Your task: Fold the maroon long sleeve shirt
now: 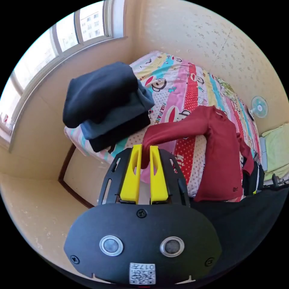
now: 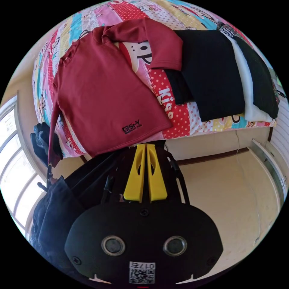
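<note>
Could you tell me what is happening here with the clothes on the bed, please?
A person is folding a maroon shirt laid out on the bed. The left gripper is shut on the cuff of one sleeve, pulling it out sideways. The right gripper hangs shut at the bed's edge, below the hem, holding nothing.

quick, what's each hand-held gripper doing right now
Left hand-held gripper: closed on a sleeve cuff of the maroon long sleeve shirt.
Right hand-held gripper: closed, seemingly holding nothing.
</note>
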A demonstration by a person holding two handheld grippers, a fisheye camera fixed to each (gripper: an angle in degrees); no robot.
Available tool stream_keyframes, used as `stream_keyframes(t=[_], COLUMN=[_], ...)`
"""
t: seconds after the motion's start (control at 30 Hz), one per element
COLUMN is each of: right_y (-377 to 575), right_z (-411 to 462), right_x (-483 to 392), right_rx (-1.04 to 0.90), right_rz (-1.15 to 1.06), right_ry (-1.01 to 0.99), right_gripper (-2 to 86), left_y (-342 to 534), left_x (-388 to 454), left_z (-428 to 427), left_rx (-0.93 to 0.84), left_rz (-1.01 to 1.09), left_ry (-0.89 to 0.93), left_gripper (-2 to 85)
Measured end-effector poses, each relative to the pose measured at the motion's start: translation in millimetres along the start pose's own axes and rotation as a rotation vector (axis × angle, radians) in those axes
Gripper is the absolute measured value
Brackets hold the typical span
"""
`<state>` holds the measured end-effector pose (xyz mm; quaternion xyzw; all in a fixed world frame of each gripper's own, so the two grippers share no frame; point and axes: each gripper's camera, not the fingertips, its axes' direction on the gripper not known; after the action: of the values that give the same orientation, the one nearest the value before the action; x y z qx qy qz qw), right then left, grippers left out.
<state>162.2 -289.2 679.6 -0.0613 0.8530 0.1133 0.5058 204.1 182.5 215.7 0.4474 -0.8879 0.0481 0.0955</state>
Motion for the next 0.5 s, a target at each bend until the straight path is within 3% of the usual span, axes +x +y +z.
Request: stream_keyframes(t=[0.07, 0.17, 0.2, 0.33, 0.5], right_y=[1, 4, 6, 16, 25], right_z=[7, 23, 26, 23, 17], right_x=[-4, -10, -13, -23, -22], right_rx=[-0.011, -0.053, -0.063, -0.048, -0.026], right_rz=[0.010, 0.028, 0.032, 0.019, 0.061], right_ry=[0.003, 0.019, 0.024, 0.048, 0.058], right_gripper=[0.4, 0.4, 0.4, 0.4, 0.5], left_y=[28, 90, 121, 207, 255], left_x=[-23, -91, -116, -145, -121], left_z=[23, 96, 117, 165, 210], left_rx=[-0.077, -0.415, -0.475, -0.206, -0.040], left_rz=[-0.105, -0.585, -0.786, -1.345, -1.834], left_ry=[0.007, 0.016, 0.168, 0.910, 1.181], left_gripper=[7.2, 7.9, 8.4, 10.8, 14.6])
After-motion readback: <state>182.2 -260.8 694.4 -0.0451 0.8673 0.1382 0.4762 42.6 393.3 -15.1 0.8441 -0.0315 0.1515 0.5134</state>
